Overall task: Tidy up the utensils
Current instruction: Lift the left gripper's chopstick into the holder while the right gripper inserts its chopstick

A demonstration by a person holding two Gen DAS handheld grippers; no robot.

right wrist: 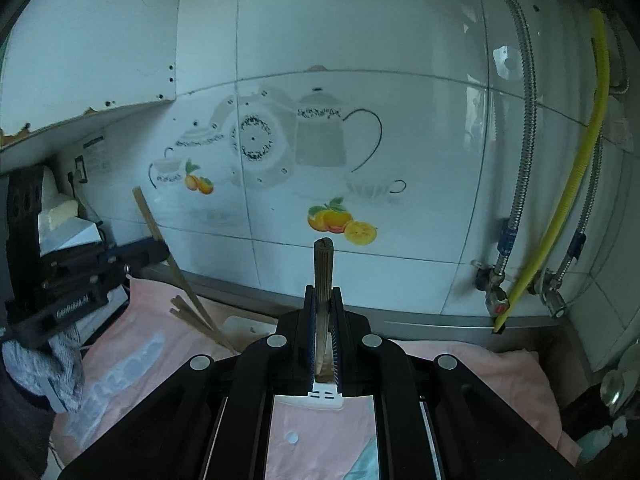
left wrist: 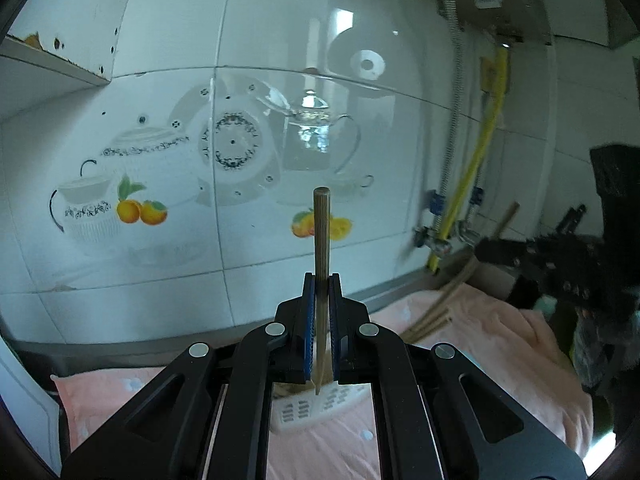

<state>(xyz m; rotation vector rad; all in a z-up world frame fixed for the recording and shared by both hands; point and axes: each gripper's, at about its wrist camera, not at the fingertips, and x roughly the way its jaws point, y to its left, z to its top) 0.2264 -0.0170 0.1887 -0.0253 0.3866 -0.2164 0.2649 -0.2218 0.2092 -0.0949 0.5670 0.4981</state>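
Left wrist view: left gripper [left wrist: 321, 280] clamped on upright chopstick [left wrist: 321, 236], tip over white holder [left wrist: 316, 406] below, prob. for dropping in; right gripper [right wrist: 323, 294] likewise pinching its own chopstick [right wrist: 323, 268] above pink cloth [right wrist: 480, 364]; loose chopsticks [left wrist: 430, 322] lie fwd-right.

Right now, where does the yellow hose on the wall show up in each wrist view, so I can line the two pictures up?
Left wrist: the yellow hose runs down the tiled wall at upper right, ending near the counter edge.
Right wrist: the yellow hose curves down the far right side, between two metal hoses.
Shared landmark: the right-hand orange decal on the tiles, near centre in both views.
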